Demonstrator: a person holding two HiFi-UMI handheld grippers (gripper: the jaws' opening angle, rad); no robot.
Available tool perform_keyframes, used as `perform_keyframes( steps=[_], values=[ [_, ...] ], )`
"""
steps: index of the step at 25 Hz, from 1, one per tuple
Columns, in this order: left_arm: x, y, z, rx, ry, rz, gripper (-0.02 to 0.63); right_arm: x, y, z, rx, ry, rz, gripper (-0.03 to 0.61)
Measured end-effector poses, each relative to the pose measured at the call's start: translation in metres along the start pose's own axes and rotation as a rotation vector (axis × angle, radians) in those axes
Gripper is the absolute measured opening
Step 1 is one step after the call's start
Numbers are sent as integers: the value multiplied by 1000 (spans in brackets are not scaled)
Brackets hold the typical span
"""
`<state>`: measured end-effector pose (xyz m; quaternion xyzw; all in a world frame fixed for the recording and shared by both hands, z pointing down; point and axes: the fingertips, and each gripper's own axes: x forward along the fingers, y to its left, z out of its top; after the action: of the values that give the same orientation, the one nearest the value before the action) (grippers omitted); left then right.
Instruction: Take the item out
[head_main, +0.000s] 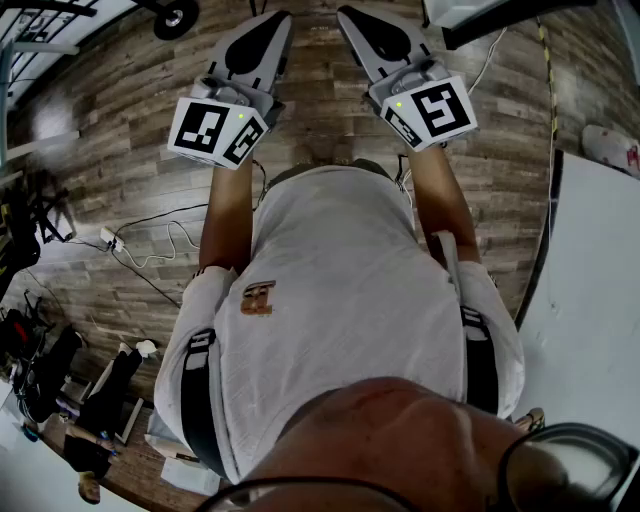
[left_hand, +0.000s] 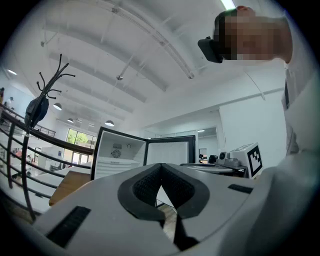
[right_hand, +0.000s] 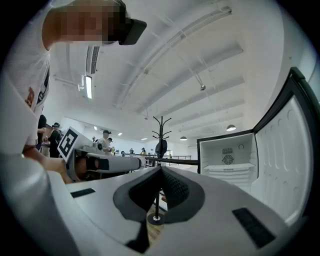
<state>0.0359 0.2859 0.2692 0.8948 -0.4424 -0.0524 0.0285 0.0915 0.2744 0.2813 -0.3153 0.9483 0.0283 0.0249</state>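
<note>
My left gripper (head_main: 272, 18) and right gripper (head_main: 350, 14) are held side by side in front of my chest, over the wooden floor. Both are shut, pads meeting at the tips, with nothing between them. In the left gripper view the left gripper (left_hand: 161, 165) points toward an open fridge (left_hand: 118, 156) with a white inside, a shelf and its door (left_hand: 170, 151) swung out. From the right gripper (right_hand: 161, 169) the same fridge (right_hand: 227, 156) and its door (right_hand: 287, 150) appear on the right. No item shows inside the fridge.
A black coat stand (right_hand: 161, 142) rises between me and the fridge. A dark railing (left_hand: 15, 150) runs at the left. A white table (head_main: 600, 300) stands to my right. Cables (head_main: 150, 240) lie on the floor at the left. Several people (right_hand: 106, 140) stand far off.
</note>
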Motion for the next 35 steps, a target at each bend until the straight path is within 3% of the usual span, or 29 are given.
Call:
perform_keyframes(
  steps=[6, 21, 35],
  values=[
    [14, -2, -5, -5, 2, 17, 18, -5, -15, -2, 40, -16, 21, 34],
    [51, -27, -20, 27, -2, 88, 18, -32, -54, -15, 5, -9, 81, 34],
    [91, 53, -12, 30, -32, 82, 18, 45, -92, -24, -50, 23, 65, 34]
  ],
)
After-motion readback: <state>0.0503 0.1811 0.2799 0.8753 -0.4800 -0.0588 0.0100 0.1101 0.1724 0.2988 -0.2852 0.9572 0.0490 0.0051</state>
